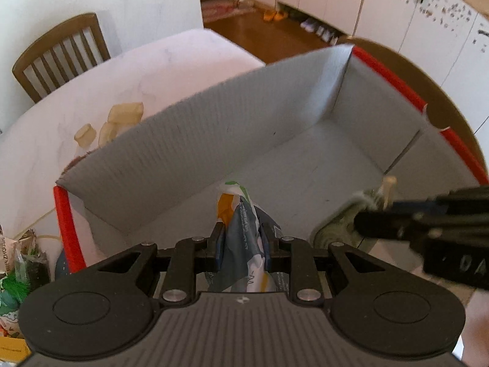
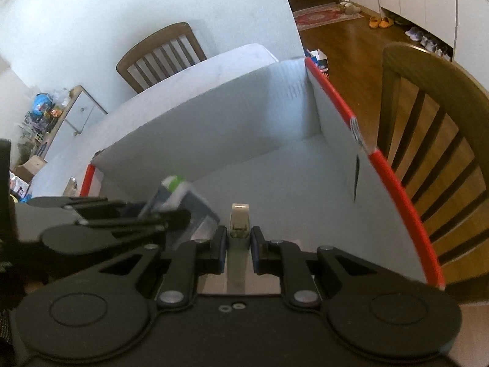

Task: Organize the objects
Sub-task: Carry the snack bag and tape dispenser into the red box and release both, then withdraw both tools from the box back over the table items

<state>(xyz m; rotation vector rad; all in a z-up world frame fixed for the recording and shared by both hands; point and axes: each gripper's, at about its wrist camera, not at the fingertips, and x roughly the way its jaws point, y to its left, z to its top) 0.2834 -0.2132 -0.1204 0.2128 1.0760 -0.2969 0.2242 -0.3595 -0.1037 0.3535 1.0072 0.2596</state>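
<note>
**Both grippers loaded over an empty box**

Left wrist view: the left gripper [image 1: 241,238] is clamped tight on a crumpled printed packet [image 1: 237,229], blue-grey with orange and green patches, and holds it above the near floor of the white corrugated box [image 1: 171,153] with red-edged rims. The floor that shows is bare, so nothing seems to be stowed yet. At the right the right gripper [image 1: 366,223] carries something pale green and fuzzy with a cream tip. Left of the box, on the table [image 1: 128,70], several yellowish sachets [image 1: 125,113] and, nearer, some green-printed snack packs [image 1: 18,275] wait to be sorted.

Right wrist view: the right gripper [image 2: 239,238] is nearly closed on a slim item with a cream cap [image 2: 240,214], over the box floor. To its left, the left gripper [image 2: 171,217] holds the packet [image 2: 183,202] inside the box walls.

By my reading the task is at its start: two things are about to be dropped in, and the table's items remain.
</note>
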